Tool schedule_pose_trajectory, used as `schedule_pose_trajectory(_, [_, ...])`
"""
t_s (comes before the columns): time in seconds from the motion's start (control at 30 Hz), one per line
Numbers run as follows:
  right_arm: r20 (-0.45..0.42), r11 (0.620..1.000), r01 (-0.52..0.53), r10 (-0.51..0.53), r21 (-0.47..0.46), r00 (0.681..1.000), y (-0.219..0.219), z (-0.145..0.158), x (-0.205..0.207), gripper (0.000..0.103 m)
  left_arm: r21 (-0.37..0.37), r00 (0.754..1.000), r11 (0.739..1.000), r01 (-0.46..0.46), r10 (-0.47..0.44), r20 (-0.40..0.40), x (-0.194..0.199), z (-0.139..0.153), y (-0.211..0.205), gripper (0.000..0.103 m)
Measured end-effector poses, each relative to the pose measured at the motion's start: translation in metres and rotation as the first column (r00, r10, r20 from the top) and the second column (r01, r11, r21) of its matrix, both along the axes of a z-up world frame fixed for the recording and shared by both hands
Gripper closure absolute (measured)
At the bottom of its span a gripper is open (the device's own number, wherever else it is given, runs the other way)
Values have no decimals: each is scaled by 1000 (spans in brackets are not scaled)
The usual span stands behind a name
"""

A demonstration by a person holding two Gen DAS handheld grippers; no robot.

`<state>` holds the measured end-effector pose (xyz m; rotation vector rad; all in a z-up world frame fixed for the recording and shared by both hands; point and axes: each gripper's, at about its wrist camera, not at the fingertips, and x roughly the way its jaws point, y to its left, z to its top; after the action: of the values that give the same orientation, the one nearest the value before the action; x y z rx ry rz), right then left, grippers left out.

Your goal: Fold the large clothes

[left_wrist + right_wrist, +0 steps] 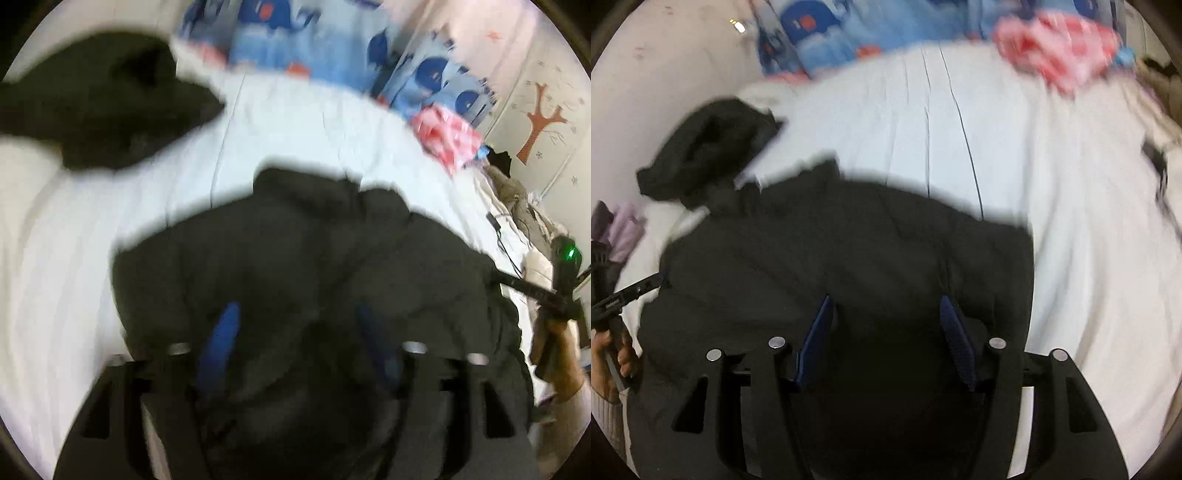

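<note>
The dark garment point(831, 258) lies bunched on the white bed sheet point(960, 129), directly ahead of and beneath both tools. Its long axis appears to run across the bed from left to right, so each tool sits over 1 end: the left tool point(299, 332) above the left part, the right tool point(886, 325) above the right part, whose edge falls just beyond its right finger. Neither hand looks clearly nearer, though motion blur makes this uncertain.

Both tools stand spread, their blue pads point(816, 339) well apart with dark cloth showing between them; whether any fold is caught cannot be told.

The garment looks thick, matte and soft, puffing into rounded creases rather than lying flat, so it will likely slump when lifted. A second dark bundle point(709, 147) sits apart near the far left of the bed. A pink-red cloth point(1060, 55) and a blue patterned fabric point(295, 33) lie at the far edge.
</note>
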<state>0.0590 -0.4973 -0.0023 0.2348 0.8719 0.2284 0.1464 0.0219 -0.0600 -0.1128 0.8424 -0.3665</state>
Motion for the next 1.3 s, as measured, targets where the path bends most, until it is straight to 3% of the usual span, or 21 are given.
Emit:
schedule_pose_trajectory(0.03, [6, 1000, 17, -17, 10, 1000, 2, 1, 10, 44, 10, 999, 1000, -12, 12, 35, 3, 5, -2, 24])
schedule_pose_trajectory(0.1, [-63, 999, 42, -44, -34, 997, 8, -20, 31, 43, 18, 1000, 1000, -22, 22, 11, 17, -5, -3, 24])
schedule_pose_trajectory(0.17, [-143, 992, -13, -6, -125, 990, 19, -55, 46, 42, 59, 991, 998, -17, 24, -130, 40, -43, -6, 24])
schedule_pose_trajectory(0.2, [-158, 993, -23, 4, -115, 987, 20, -62, 50, 41, 35, 987, 999, 3, 3, -162, 43, -51, -1, 24])
schedule_pose_trajectory(0.3, [-175, 999, -5, -1, -32, 985, 6, -39, 42, 41, -4, 985, 1000, 3, -3, -172, 26, -35, 15, 24])
schedule_pose_trajectory(0.43, [-84, 986, -57, 71, 157, 994, -32, 9, -27, 34, -93, 989, 995, 40, -52, -137, -37, 3, 64, 24])
schedule_pose_trajectory(0.5, [-67, 974, -92, 107, 208, 992, -53, 15, -81, 17, -154, 984, 987, 37, -63, -167, -83, 5, 105, 24])
schedule_pose_trajectory(0.57, [-76, 949, -119, 147, 293, 986, -77, 6, -134, 14, -198, 979, 980, 31, -70, -192, -117, -2, 129, 24])
schedule_pose_trajectory(0.67, [-141, 893, -92, 170, 441, 975, -106, -26, -203, 13, -318, 950, 948, -7, -92, -298, -179, -36, 177, 24])
schedule_pose_trajectory(0.73, [-198, 868, -60, 179, 493, 964, -117, -52, -237, 13, -380, 932, 924, -29, -112, -344, -199, -56, 183, 24])
schedule_pose_trajectory(0.77, [-213, 846, -48, 188, 530, 959, -120, -61, -249, 13, -427, 924, 903, -42, -128, -361, -211, -65, 187, 24])
schedule_pose_trajectory(0.8, [-220, 809, -37, 202, 587, 954, -123, -71, -265, 13, -511, 912, 858, -54, -166, -374, -228, -77, 194, 24])
schedule_pose_trajectory(0.83, [-221, 771, -35, 225, 636, 949, -122, -80, -277, 13, -553, 907, 831, -54, -191, -376, -239, -84, 195, 23])
schedule_pose_trajectory(0.9, [-214, 714, -46, 271, 699, 939, -116, -94, -289, 13, -595, 902, 803, -45, -224, -370, -258, -95, 193, 16])
schedule_pose_trajectory(0.93, [-217, 704, -50, 284, 708, 934, -113, -100, -290, 13, -612, 894, 790, -40, -245, -375, -266, -102, 192, 13])
schedule_pose_trajectory(1.07, [-217, 623, -41, 333, 781, 918, -103, -124, -298, 9, -707, 841, 706, -53, -350, -412, -287, -139, 185, 11])
schedule_pose_trajectory(1.1, [-210, 594, -39, 345, 804, 915, -100, -129, -298, 8, -725, 838, 687, -50, -366, -405, -289, -142, 183, 11])
schedule_pose_trajectory(1.2, [-219, 597, -39, 353, 802, 910, -91, -139, -292, 8, -761, 836, 648, -14, -410, -365, -301, -142, 176, 10])
schedule_pose_trajectory(1.3, [-256, 637, -37, 362, 770, 897, -87, -152, -291, 8, -761, 835, 648, 25, -432, -341, -308, -134, 165, 8])
